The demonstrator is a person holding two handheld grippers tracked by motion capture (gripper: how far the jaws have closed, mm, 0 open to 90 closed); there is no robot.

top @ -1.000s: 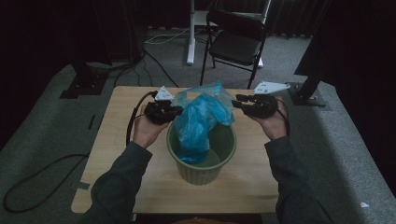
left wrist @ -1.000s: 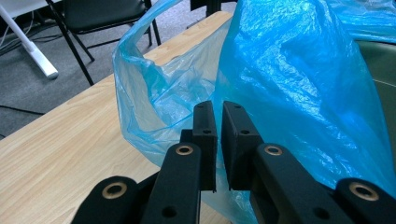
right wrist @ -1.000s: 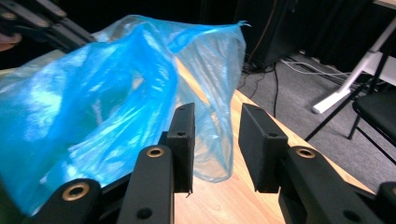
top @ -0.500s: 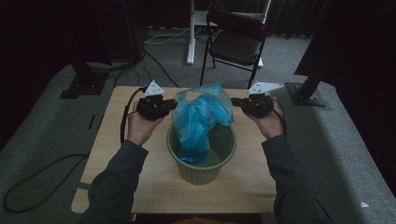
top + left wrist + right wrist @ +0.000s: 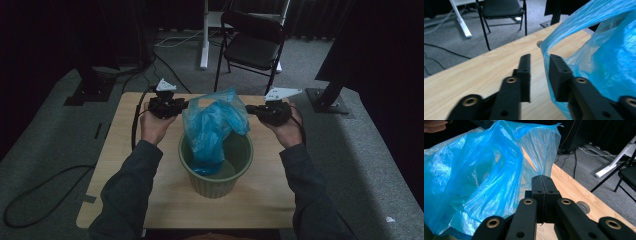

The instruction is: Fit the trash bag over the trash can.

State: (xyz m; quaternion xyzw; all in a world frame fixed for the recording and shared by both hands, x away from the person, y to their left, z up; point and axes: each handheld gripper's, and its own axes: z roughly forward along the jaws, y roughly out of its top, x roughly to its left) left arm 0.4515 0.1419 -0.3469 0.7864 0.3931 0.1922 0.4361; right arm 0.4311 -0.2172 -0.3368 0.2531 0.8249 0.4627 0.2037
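A person sits at a wooden table [image 5: 125, 165] with a gripper in each hand, fitting a thin blue plastic bag [image 5: 212, 127] into a green ribbed bin [image 5: 215, 177] that stands at the middle of the table. The bag's lower part hangs inside the bin, while its upper part rises crumpled above the rim, so its long axis runs roughly upright, mouth pointing up and leaning a little toward the far side.

The right gripper [image 5: 251, 109] has its 2 jaws pressed together on the bag's right edge; in the right gripper view the pads meet with the film pinched between them [image 5: 541, 183]. The left gripper [image 5: 184, 105] sits just beside the bag's left edge. Its jaws stand apart and have just been opening; in the left gripper view the bag's edge lies against the inner face of one jaw, not gripped [image 5: 537, 73].

The step in hand looks like spreading the bag's mouth open. The next move probably calls for the left gripper to take a fresh hold on the left edge, then for both hands to draw the mouth wide and fold it down over the bin's rim. The film is flimsy, so a firm pinch and a slow pull would suit it.
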